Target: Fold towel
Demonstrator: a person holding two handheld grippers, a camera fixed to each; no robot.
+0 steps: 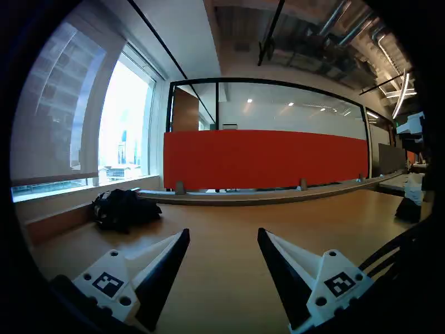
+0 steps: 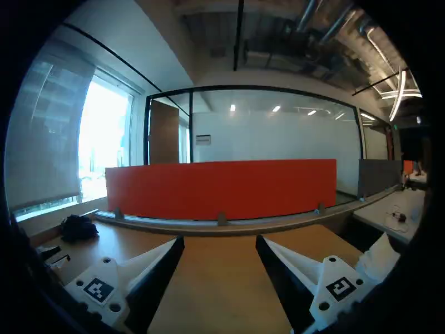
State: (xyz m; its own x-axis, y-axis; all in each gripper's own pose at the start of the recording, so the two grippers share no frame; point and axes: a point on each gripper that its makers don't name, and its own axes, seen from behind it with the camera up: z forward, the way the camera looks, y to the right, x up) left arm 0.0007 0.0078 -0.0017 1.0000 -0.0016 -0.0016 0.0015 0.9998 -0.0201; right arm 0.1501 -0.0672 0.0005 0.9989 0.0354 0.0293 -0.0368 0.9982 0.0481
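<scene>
Open desk (image 1: 222, 261) ahead, red divider (image 1: 261, 158) at back, black bag (image 1: 123, 209) by window (image 1: 122, 133)

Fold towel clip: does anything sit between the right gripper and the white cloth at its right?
Nothing visible does. The white cloth, probably the towel, lies right beside the open right gripper, off its right-hand finger, on the wooden table, with no object between them. The black bag sits far off to the left by the window.

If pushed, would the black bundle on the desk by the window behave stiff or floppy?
Probably floppy: the black bundle lies slumped in uneven folds. It would likely crumple and drag across the wooden desk rather than slide. Rolling seems unlikely: it sits low.
</scene>
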